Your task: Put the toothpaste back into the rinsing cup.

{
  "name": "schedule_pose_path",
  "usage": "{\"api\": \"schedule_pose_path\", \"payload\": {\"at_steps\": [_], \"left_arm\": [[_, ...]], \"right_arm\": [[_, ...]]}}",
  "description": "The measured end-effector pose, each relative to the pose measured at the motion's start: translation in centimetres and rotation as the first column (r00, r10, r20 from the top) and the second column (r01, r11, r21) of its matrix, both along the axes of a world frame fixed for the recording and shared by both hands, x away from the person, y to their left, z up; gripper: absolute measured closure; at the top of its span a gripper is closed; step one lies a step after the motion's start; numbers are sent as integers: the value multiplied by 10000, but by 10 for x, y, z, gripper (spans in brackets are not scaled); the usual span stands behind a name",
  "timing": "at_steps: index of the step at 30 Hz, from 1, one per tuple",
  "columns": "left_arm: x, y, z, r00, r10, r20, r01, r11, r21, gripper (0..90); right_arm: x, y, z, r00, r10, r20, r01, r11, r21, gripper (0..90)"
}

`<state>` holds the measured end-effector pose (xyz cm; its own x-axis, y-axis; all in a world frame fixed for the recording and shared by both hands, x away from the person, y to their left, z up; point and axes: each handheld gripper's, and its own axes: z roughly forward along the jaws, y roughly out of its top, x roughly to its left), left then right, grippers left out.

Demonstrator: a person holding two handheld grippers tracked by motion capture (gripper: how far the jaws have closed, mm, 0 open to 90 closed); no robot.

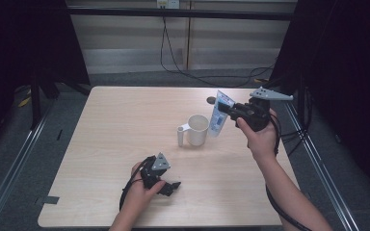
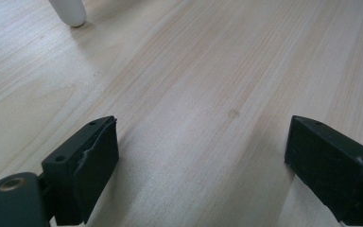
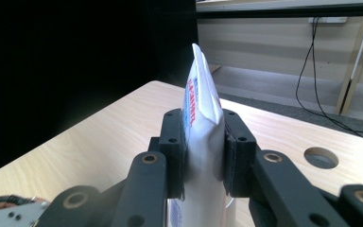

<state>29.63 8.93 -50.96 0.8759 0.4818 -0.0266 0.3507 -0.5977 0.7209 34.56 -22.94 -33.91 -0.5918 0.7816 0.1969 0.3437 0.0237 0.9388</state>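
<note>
The right gripper (image 1: 227, 111), jaws clamped on the near-upright toothpaste tube (image 1: 220, 114), holds it just beside the cup (image 1: 197, 130), while the left gripper (image 1: 166, 185) rests on the tabletop (image 1: 125, 120), jaws apart and empty.

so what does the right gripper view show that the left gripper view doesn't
Right gripper view: the right gripper shut on a white tube with its crimped end up, a round hole in the table top, and a wall with hanging cables behind.
Left gripper view: the left gripper open with nothing between its jaws, and the rounded foot of a white object at the top edge.
Both: the light wooden table.
</note>
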Motion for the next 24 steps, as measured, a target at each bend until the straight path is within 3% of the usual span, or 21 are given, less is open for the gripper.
{"api": "schedule_pose_path", "payload": {"at_steps": [11, 24], "left_arm": [[0, 0, 0, 10000, 1, 50, -1, 10000, 63, 105], [0, 0, 0, 10000, 23, 80, -23, 10000, 36, 105]], "right_arm": [[17, 4, 6, 9996, -255, 98, 253, 9994, 237, 737], [36, 21, 4, 9993, -324, 186, 325, 9994, -86, 736]]}}
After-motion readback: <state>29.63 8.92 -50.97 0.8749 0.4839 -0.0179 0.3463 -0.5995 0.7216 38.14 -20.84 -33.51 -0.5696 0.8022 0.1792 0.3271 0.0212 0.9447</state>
